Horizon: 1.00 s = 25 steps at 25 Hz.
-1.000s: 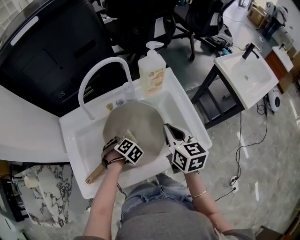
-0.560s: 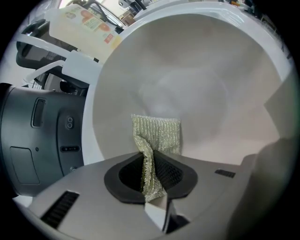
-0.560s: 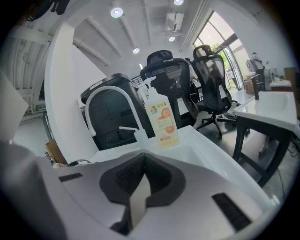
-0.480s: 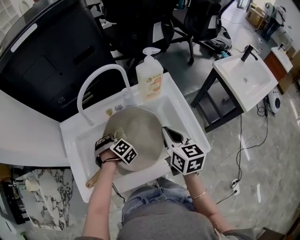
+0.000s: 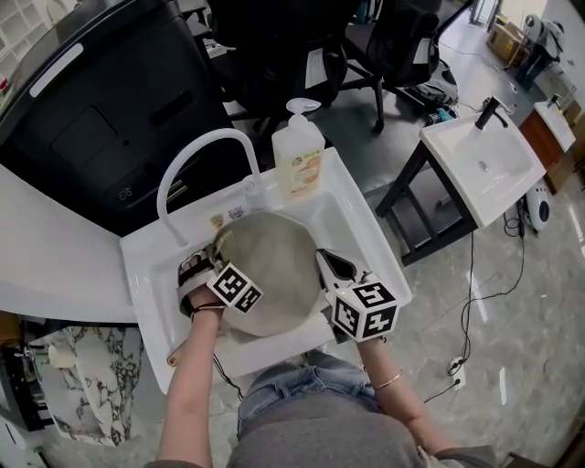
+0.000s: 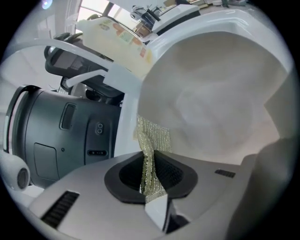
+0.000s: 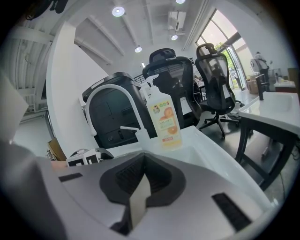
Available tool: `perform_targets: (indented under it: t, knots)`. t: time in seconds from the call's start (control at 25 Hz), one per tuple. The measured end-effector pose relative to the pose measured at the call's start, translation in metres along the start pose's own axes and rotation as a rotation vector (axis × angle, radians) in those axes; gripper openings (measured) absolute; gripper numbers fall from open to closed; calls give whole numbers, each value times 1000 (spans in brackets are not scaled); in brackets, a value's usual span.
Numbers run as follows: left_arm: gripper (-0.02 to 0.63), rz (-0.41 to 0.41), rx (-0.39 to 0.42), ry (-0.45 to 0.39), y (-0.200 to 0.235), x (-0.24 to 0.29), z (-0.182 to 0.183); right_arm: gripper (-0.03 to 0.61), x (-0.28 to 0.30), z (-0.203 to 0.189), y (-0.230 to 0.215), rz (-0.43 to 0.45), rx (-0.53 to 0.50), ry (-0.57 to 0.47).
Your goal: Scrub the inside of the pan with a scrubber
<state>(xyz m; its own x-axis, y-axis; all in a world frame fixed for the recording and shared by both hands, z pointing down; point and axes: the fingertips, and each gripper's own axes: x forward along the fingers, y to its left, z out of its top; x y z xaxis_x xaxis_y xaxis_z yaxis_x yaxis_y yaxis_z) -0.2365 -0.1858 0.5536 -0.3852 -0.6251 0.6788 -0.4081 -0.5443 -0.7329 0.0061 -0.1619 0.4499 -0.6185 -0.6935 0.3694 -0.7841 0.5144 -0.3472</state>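
While in sink (image 5: 370,233), pan (image 5: 274,260) handle (image 5: 174,355) (near-left).

Glossy grey stone floor (image 5: 539,366) from 2 to 5 o'clock. Black office chairs (image 5: 402,37) at 12, a spare white basin (image 5: 501,175) on a black frame at 2, a dark machine (image 5: 101,119) at 10. Round ceiling lights (image 7: 118,11).

Grey pan (image 5: 270,265) in white sink (image 5: 377,236)

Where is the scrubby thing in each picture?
Head view: scrubber at the pan's upper-left rim.
Left gripper view: centre, clamped by the left gripper.
Right gripper view: not in it.
Shared landmark: soap bottle, top centre in head view, top left in left gripper view, centre in right gripper view.
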Motion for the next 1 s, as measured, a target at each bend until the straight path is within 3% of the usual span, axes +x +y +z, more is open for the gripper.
perform_targets:
  t: [0.16,0.6,0.8,1.0]
  knots:
    - [64,67,-49,-108,12,-13,18,11,-1,2,1,-1,-7,0]
    - [64,44,-325,-415,33,-72,67,11,-6,3,5,-15,-19,-17]
    - [64,-52,-425,-538,24,-100,79,11,-7,5,15,3,-32,-44]
    - [64,-215,-646,-679,16,-131,87,11,-10,7,27,24,-66,-64]
